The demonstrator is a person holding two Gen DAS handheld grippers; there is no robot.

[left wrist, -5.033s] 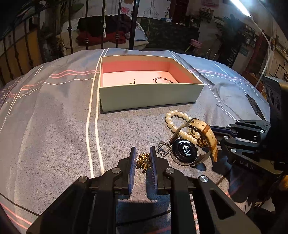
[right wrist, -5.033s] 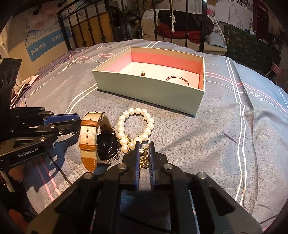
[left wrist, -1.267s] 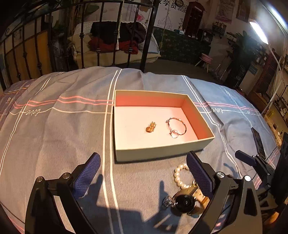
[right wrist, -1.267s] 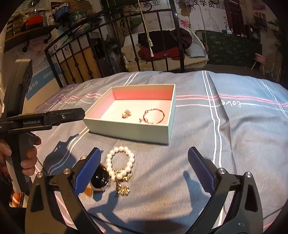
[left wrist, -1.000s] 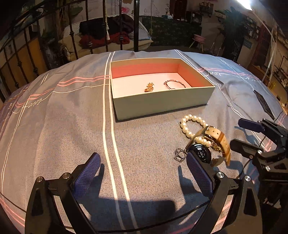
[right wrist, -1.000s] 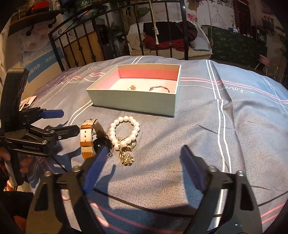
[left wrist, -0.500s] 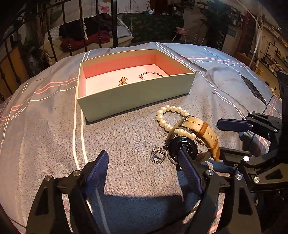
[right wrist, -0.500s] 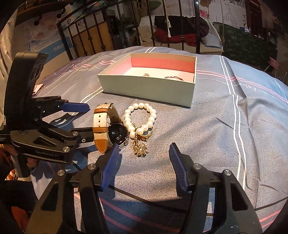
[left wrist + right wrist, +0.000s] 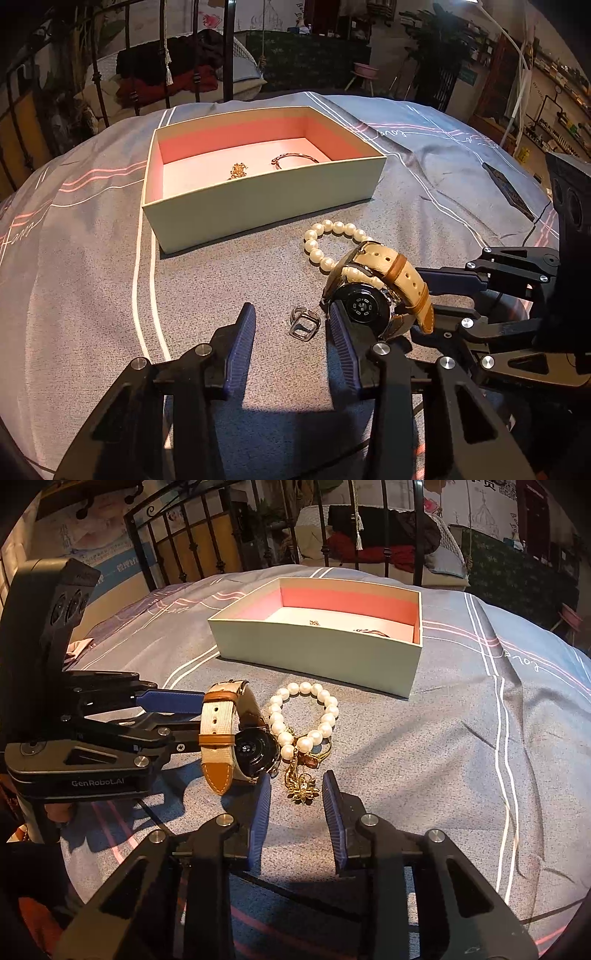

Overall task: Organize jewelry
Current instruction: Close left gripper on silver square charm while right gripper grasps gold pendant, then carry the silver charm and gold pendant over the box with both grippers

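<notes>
Silver ring (image 9: pixel 303 324): small, squarish frame, flat on the bedspread (image 9: pixel 92 280) between the blue pads of the left tongs (image 9: pixel 291 325), nearer the right pad, touching neither.
Gold flower charm (image 9: pixel 303 789): spiky petals on a short chain, lying between the pads of the right tongs (image 9: pixel 295 794), untouched.
Left tongs: closing, pads not yet on the ring.
Right tongs: closing, pads clear of the charm.
Watch (image 9: pixel 373 291): dark round case with a cream and tan strap, on its edge just right of the left tongs; its case sits against the right pad.
Pearl bracelet (image 9: pixel 303 716): white beads, beyond the right tongs, partly under the watch strap.
Box (image 9: pixel 258 206): pale green outside, pink inside, open, well ahead of both tongs; holds a gold charm (image 9: pixel 238 170) and a thin bangle (image 9: pixel 293 158).
Left view only: the silver ring.
Right view only: the flower charm and chain; a person's fingers (image 9: pixel 55 814) under the left tongs' body.
Behind: black iron bed rail (image 9: pixel 207 535).
</notes>
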